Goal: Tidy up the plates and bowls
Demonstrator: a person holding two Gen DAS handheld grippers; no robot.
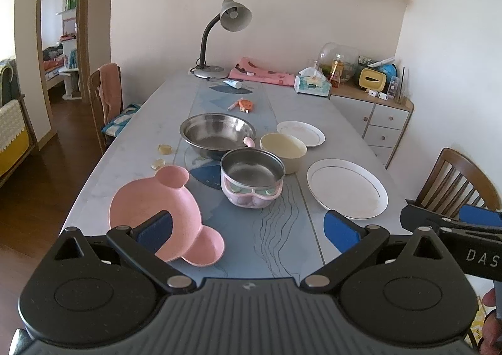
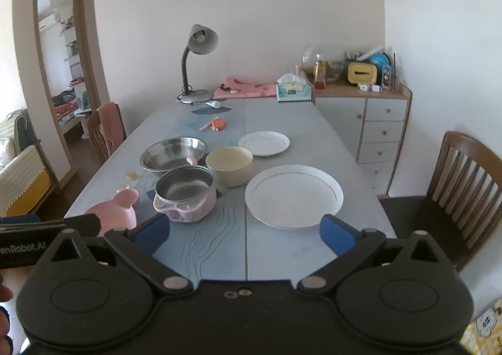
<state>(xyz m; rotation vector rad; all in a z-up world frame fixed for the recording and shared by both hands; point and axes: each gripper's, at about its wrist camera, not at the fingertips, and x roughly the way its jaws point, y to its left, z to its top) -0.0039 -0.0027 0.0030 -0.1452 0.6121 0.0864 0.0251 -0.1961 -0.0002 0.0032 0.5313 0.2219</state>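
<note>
On the grey table lie a pink bear-shaped bowl, a steel-lined pink bowl, a large steel bowl, a cream bowl, a large white plate and a small white plate. My left gripper is open above the near edge, its left finger over the pink bear bowl. My right gripper is open, its right finger by the large white plate. The pink bear bowl sits at its left.
A desk lamp, pink cloth, tissue box and an orange item sit at the far end. Chairs stand at left and right. A drawer cabinet stands at the right.
</note>
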